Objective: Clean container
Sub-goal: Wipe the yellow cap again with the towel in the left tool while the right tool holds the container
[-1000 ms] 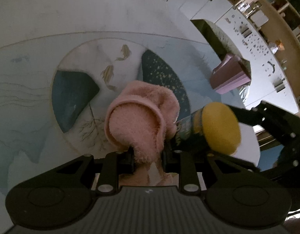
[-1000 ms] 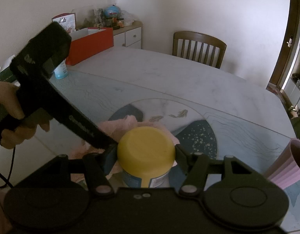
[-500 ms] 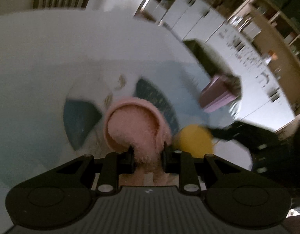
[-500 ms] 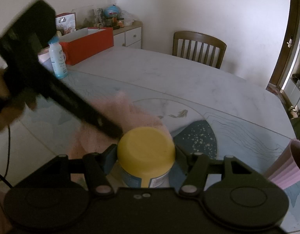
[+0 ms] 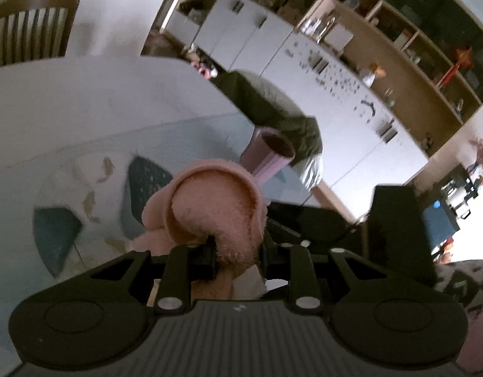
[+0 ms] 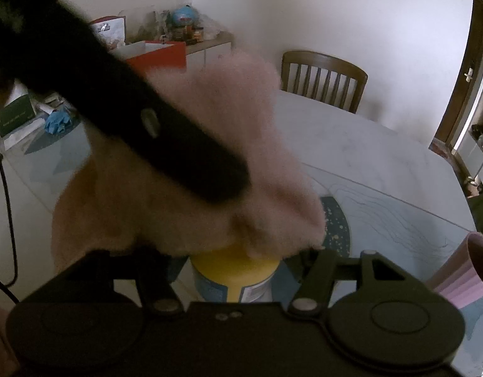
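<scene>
A broad round marble-look table (image 6: 383,144), pale and smooth with a painted blue-and-white inlay at its middle, is carrying the whole scene, with a slatted wooden chair (image 6: 323,78) standing at its far edge. Over the inlay, the left gripper (image 5: 236,251) is clamping a fluffy pink cloth (image 5: 213,207) between its closed black fingers, the towelling bulging forward in a rounded, hooded fold; in the right wrist view that cloth (image 6: 191,188) is draping blurred across the container (image 6: 235,279), hiding most of its top. The container, a squat cylinder with a glossy yellow domed lid and a pale printed label, is standing on the table between the fingers of the right gripper (image 6: 238,260), whose jaws are set at its sides; the cloth is covering the fingertips, so whether they are squeezing it cannot be told. A ribbed lilac cup (image 6: 458,276), cone-shaped with a dark inside, is standing to the right of the container, apart from it. A second ago the cloth was lying low on the table beside the container, the yellow lid fully bare; now it is sitting on top of the lid.
</scene>
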{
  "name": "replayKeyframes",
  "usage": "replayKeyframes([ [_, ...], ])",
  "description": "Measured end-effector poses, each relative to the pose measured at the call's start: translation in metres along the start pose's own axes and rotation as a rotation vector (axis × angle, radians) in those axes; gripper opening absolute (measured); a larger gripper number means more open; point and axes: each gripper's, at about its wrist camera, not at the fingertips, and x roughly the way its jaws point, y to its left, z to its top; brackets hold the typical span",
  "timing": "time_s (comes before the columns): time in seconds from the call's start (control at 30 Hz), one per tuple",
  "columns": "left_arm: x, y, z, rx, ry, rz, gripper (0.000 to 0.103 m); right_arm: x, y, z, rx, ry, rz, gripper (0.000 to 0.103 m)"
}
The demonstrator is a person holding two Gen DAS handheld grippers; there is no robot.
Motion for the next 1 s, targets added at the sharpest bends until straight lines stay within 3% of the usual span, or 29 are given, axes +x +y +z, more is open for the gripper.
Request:
replayKeyframes([
  [0.17, 0.012, 0.009, -0.006, -0.019, 0.03, 0.031, 0.024, -0.001, 0.001, -0.001, -0.004, 0.002, 0.0, 0.062],
  [0.77, 0.011, 0.051, -0.008, -0.107, -0.009, 0.123, 0.024, -0.001, 0.0, 0.0, -0.006, 0.004, -0.003, 0.062],
  [1.0, 0.017, 0.068, -0.013, -0.139, 0.023, 0.117, 0.024, -0.001, 0.0, -0.002, -0.008, 0.003, -0.001, 0.062],
])
